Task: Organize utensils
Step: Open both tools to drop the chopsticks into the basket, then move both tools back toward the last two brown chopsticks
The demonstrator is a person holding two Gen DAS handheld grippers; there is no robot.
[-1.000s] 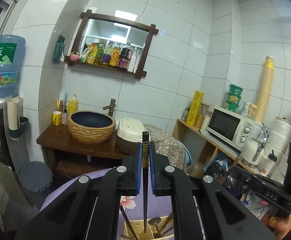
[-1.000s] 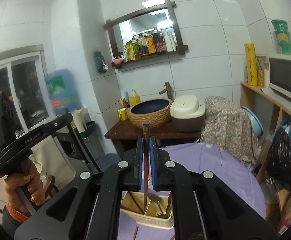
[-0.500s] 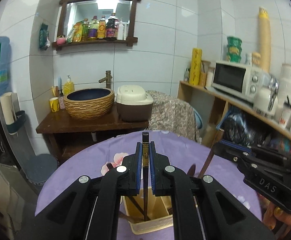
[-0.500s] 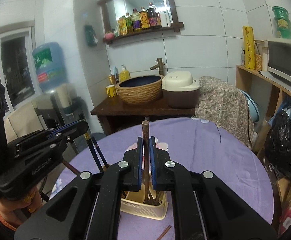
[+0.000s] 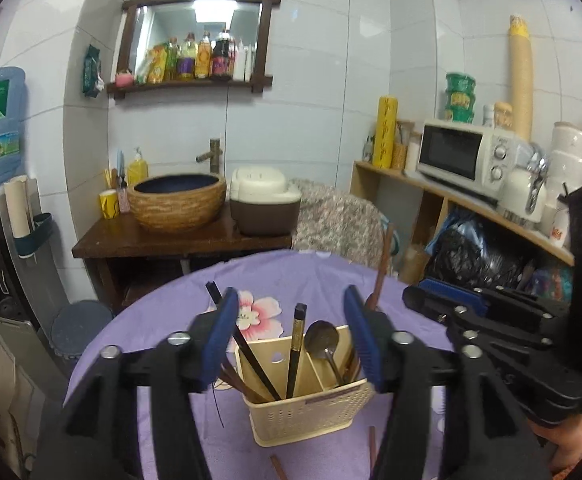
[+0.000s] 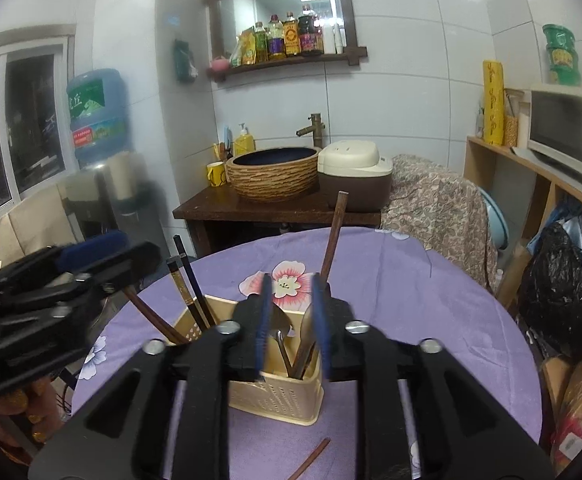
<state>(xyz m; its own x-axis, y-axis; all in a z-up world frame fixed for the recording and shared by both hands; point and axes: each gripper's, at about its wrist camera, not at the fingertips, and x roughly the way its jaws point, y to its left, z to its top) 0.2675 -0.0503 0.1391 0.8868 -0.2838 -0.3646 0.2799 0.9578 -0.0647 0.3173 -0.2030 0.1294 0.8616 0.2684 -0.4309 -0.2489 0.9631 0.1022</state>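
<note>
Two chopsticks point(image 5: 295, 350) upright in caddy point(image 5: 311, 412)

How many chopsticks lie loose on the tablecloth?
2: one chopstick on the near side of the holder, a second chopstick by its right corner; more may be hidden.

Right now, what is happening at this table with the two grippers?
A person holds two grippers over a cream basket on a purple tablecloth and is sorting utensils into it. The jaws of the left gripper and the right gripper have just been opening, and no pad presses on anything. A black chopstick and a brown chopstick stand in the basket beside a metal spoon. Another brown stick lies on the cloth.
</note>
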